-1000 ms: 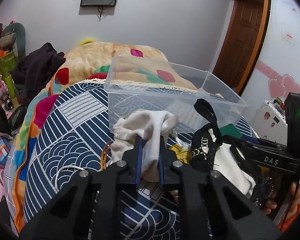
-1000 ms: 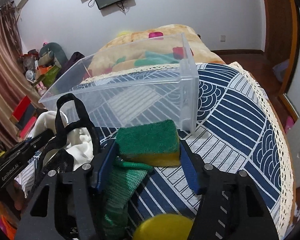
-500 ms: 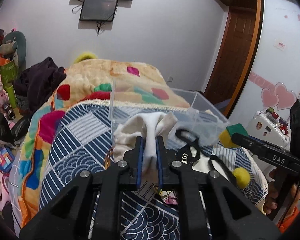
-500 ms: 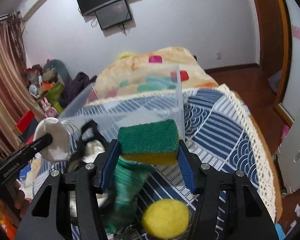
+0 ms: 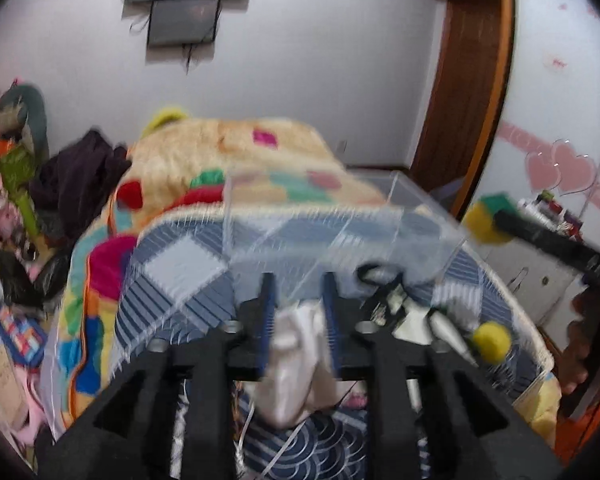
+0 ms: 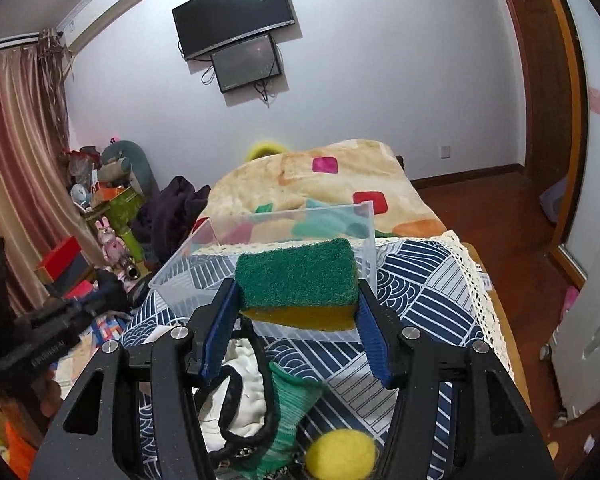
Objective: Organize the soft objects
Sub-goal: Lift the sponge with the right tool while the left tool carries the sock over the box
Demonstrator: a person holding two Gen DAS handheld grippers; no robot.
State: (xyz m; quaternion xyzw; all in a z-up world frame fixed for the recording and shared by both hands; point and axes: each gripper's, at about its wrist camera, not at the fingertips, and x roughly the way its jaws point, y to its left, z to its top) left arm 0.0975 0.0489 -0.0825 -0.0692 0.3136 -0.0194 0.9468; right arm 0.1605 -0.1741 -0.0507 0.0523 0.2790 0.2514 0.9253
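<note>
Sponge [image 6: 296, 280] clamped in right jaws before clear bin [image 6: 268, 248], left jaws apart, blurred white cloth [image 5: 300, 356] seemingly loose between.

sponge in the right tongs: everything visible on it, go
The sponge is a rectangular block: coarse dark-green scouring layer on top, yellow foam beneath. It sits level, clamped at both ends between the blue pads of the right tongs, lifted off the bed in front of the clear plastic bin. Nothing else appears to touch it. The left wrist view shows it blurred.
</note>
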